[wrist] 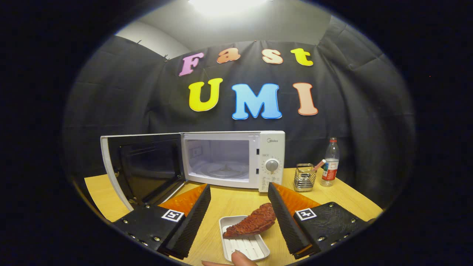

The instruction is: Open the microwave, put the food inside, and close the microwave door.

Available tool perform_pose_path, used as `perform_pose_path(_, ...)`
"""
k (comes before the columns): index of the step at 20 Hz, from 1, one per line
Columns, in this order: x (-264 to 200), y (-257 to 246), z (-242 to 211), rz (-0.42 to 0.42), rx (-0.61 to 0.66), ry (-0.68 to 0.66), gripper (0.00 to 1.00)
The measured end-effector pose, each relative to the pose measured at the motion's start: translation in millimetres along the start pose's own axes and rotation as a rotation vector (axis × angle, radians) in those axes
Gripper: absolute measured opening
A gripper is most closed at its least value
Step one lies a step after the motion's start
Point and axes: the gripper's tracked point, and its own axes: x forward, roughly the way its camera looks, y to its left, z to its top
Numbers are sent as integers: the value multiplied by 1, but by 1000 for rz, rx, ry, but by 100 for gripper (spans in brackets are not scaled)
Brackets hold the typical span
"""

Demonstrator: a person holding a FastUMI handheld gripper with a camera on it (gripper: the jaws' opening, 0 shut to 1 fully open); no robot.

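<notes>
Between the spread tongs [239, 195], food [251, 223] lies on a tray [245, 247].

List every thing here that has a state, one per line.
Microwave door: swung wide open.
Microwave: cavity empty, turntable bare.
Food: lying across the tray's rim, between the fingers.
Tray: on the table, a fingertip touching its near edge.
Gripper: open, holding nothing.
Bottle: upright, capped.
</notes>
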Motion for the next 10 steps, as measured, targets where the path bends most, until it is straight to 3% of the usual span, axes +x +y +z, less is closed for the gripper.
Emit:
perform_pose_path(5,21,-41,-41,-22,193,116,95)
perform_pose_path(8,29,-37,-61,64,362,200,96)
perform_pose_path(10,32,-32,-67,111,473,235,90)
